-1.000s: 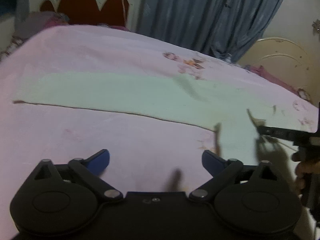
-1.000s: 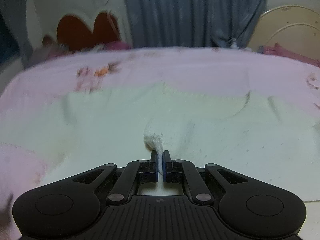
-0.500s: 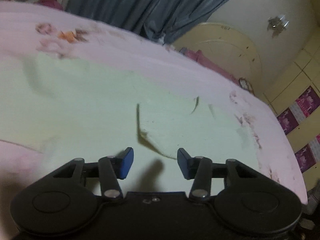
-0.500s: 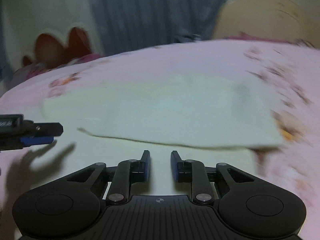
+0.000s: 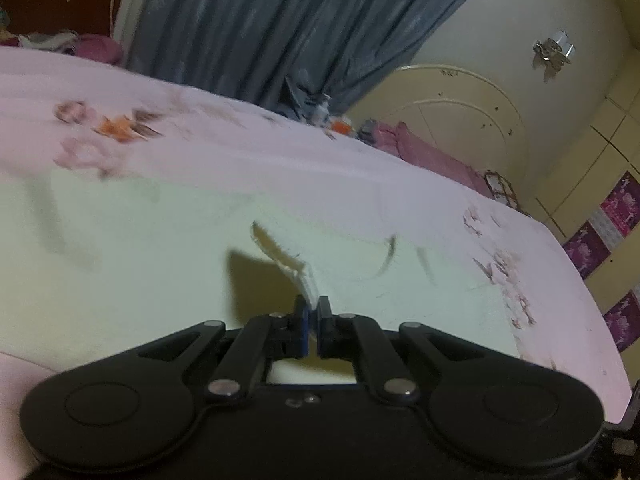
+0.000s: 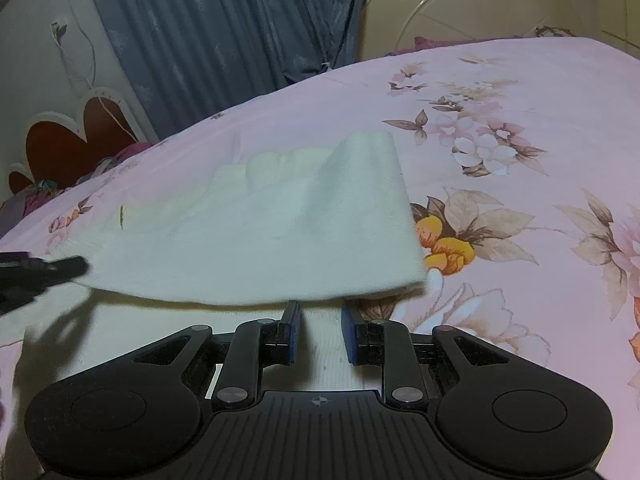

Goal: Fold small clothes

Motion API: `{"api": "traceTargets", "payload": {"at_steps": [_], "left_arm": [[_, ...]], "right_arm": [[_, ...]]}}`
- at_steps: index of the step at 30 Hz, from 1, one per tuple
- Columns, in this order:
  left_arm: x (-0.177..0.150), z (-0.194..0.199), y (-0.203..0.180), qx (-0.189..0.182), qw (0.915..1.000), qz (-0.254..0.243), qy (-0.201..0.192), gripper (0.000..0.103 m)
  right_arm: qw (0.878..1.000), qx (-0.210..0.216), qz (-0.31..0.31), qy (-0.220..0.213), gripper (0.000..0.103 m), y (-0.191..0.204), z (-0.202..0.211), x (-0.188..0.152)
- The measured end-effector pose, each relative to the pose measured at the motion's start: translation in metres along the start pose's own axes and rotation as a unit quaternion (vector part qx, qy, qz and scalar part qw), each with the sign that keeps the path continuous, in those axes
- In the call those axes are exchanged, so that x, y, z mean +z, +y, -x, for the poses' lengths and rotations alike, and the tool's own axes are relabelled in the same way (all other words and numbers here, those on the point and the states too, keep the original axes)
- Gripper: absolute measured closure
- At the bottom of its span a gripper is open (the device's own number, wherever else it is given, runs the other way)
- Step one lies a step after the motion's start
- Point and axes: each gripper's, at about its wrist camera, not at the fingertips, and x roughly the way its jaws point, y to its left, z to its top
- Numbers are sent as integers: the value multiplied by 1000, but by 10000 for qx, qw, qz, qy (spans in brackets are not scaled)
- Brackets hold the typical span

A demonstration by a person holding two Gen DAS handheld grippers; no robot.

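A pale white-green cloth [image 5: 140, 248] lies spread on the pink flowered bed. My left gripper [image 5: 313, 312] is shut on a lifted edge of the cloth [image 5: 298, 270], which rises off the bed. In the right wrist view a folded-over layer of the cloth [image 6: 260, 240] lies just ahead of my right gripper [image 6: 318, 320], which is open with the lower layer between its fingers. The left gripper's tip [image 6: 44, 270] shows at the left edge.
The pink flowered bedsheet [image 6: 520, 160] spreads to the right. A red heart-shaped headboard [image 6: 68, 144], grey-blue curtains [image 5: 260, 28] and a cream round footboard [image 5: 448, 120] stand behind the bed. Pink clothes [image 5: 428, 152] lie at the far edge.
My left gripper has shut on the cloth edge and lifted it. My right gripper let go of the cloth a second ago and now stands open at the fold.
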Motion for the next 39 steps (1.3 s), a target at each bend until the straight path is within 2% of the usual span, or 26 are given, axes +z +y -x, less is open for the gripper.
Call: {"api": "traceTargets", "payload": {"at_steps": [7, 13, 18, 22, 23, 24, 27, 28, 30, 32, 34, 35, 36, 39], "left_arm": [[-7, 11, 41, 498, 9986, 151, 57, 100], [-5, 15, 52, 585, 9979, 291, -30, 100], [-9, 10, 55, 606, 9979, 197, 89, 100], [-13, 6, 59, 601, 9980, 180, 118, 100], [-13, 6, 59, 606, 9980, 163, 103, 100], [-13, 7, 59, 628, 9979, 148, 69, 100], [-12, 9, 58, 700, 9975, 138, -13, 100], [-13, 7, 58, 698, 9975, 104, 27, 100], [-14, 6, 58, 708, 9974, -36, 98, 94], [-12, 16, 60, 904, 9959, -55, -31, 71], [-11, 31, 57, 1248, 9910, -217, -429, 57], [-8, 36, 53, 1307, 9889, -340, -619, 56], [-5, 34, 48, 1215, 9897, -402, -648, 56], [2, 9, 23, 857, 9928, -717, -428, 48]], "right_arm": [[10000, -59, -58, 9, 79, -6, -1, -3], [9999, -123, 35, 13, 79, -3, 0, -4], [9999, -157, 65, 7, 79, -1, 5, -4], [9985, 140, 250, -469, 80, 6, 28, 0], [9978, 174, 355, -524, 81, 9, 28, 1], [9976, 188, 460, -493, 89, 12, 25, 2], [9981, -176, 596, 39, 99, 9, -4, 3], [9986, -79, 514, 6, 99, 5, -4, 3], [9989, -31, 476, -2, 99, 4, 2, 7], [9990, 95, 392, -217, 99, 1, 12, 9], [9986, 168, 343, -354, 99, 0, 15, 15], [9985, 203, 339, -368, 99, 1, 13, 19], [9986, 267, 343, -318, 99, 3, 7, 24], [9959, 667, 604, -134, 99, 31, -21, 34]]}}
